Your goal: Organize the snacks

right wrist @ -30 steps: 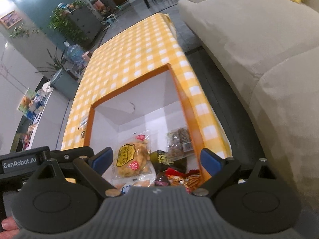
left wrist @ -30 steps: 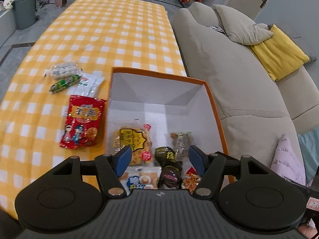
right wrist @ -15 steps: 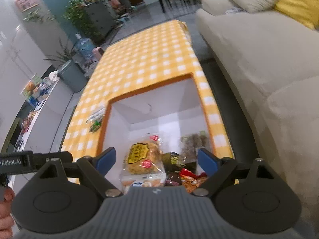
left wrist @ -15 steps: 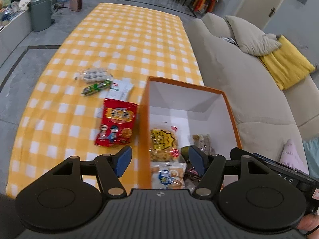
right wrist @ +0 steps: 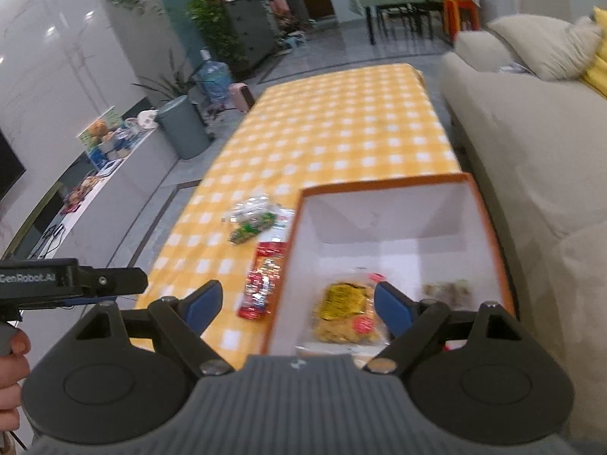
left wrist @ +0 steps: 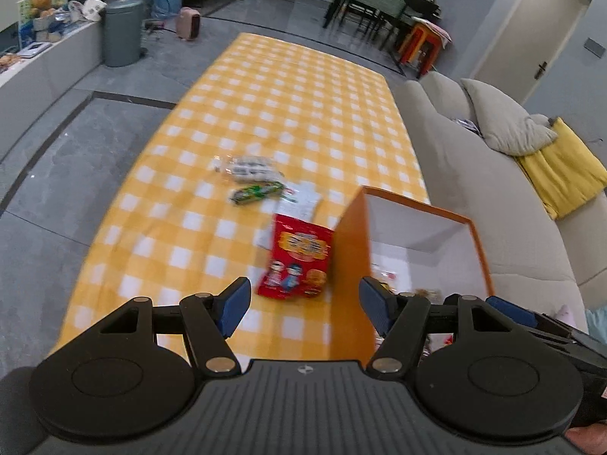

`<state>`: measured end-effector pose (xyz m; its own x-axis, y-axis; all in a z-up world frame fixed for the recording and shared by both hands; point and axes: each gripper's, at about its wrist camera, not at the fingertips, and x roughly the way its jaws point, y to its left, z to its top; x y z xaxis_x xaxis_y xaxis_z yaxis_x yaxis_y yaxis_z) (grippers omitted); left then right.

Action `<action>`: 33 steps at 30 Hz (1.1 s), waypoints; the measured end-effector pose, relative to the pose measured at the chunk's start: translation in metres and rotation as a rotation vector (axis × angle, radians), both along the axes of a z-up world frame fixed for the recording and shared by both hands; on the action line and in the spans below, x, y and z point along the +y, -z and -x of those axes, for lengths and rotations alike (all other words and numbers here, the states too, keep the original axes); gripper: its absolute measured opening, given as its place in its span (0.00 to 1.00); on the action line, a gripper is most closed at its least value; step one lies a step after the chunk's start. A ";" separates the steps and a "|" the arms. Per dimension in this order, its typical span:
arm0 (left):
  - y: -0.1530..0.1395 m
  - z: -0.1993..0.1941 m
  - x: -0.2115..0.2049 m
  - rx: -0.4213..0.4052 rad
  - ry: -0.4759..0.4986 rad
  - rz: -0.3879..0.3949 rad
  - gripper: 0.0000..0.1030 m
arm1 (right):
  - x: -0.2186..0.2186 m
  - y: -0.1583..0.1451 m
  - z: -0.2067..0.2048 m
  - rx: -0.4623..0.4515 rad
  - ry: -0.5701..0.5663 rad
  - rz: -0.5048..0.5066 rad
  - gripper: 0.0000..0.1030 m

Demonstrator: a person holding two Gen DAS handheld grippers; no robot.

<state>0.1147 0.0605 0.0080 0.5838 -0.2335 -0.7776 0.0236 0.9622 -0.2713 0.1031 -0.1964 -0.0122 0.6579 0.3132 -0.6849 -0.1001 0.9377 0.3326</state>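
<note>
Checked tablecloth (left wrist: 265, 113); red snack packet (left wrist: 297, 261) beside orange box (left wrist: 349, 265)

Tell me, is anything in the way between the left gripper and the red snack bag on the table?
Nothing visible is. The left gripper is open and empty, and only bare checkered tablecloth lies between it and the red snack bag. The orange box stands just right of the bag.

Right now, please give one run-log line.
left gripper: open, empty | right gripper: open, empty | red snack bag: on table beside orange box

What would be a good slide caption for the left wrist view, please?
Open left gripper above the checkered table, facing a red snack packet lying beside the orange box.
</note>
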 end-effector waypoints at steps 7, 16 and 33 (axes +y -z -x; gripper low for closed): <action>0.014 -0.006 0.037 -0.006 -0.038 -0.015 0.74 | 0.042 0.008 -0.004 -0.048 0.006 0.036 0.82; 0.045 -0.019 0.067 -0.002 -0.053 -0.007 0.74 | 0.096 0.028 -0.008 -0.132 -0.009 0.103 0.82; 0.097 -0.053 0.107 0.073 -0.182 0.031 0.74 | 0.186 0.117 -0.052 -0.096 0.149 0.345 0.84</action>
<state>0.1680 0.1676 -0.0893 0.5610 -0.1539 -0.8134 -0.1704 0.9401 -0.2954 0.1550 -0.0099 -0.1293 0.7447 -0.0288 -0.6668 0.0305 0.9995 -0.0091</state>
